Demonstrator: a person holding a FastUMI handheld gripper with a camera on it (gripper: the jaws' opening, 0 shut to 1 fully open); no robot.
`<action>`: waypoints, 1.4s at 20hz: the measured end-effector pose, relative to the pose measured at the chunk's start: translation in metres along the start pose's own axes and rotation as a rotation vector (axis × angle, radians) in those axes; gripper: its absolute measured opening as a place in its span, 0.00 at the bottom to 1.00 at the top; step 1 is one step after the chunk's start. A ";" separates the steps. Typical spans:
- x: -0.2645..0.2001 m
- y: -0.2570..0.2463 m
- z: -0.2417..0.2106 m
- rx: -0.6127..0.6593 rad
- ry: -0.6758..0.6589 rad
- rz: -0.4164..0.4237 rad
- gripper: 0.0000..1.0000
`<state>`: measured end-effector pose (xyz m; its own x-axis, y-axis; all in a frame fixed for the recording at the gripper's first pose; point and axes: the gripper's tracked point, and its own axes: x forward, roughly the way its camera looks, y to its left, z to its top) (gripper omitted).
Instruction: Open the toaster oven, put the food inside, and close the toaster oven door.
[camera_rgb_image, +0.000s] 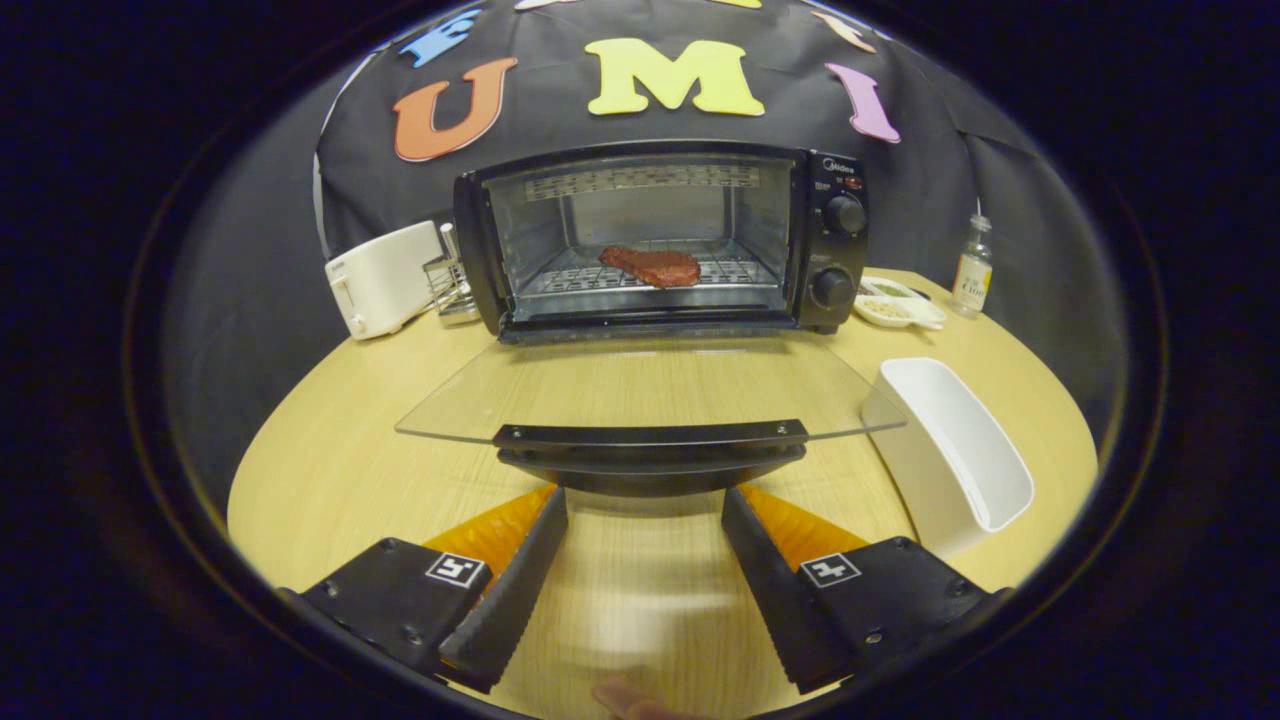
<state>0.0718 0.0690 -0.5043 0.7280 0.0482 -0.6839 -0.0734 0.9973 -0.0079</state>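
A black toaster oven (660, 235) stands at the back of the round wooden table (330, 440). Its glass door (650, 395) hangs fully open and lies flat toward me, with its black handle (650, 452) at the near edge. A reddish-brown piece of meat (652, 266) rests on the wire rack inside the oven. My gripper (645, 500) is open, its fingertips just under and in front of the door handle, one at each side. Nothing sits between the fingers.
A white rectangular bin (955, 455) stands just right of the door. A white toaster (385, 278) and a small wire rack (450, 285) sit left of the oven. Small white dishes (895, 302) and a little bottle (972, 268) are at the right rear.
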 end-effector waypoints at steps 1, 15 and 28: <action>-0.001 -0.002 0.004 -0.011 -0.013 -0.010 0.99; 0.000 -0.011 0.096 -0.066 -0.136 -0.062 1.00; 0.003 -0.001 0.199 -0.077 -0.226 -0.080 1.00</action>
<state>0.2099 0.0792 -0.3609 0.8666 -0.0106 -0.4988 -0.0549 0.9917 -0.1164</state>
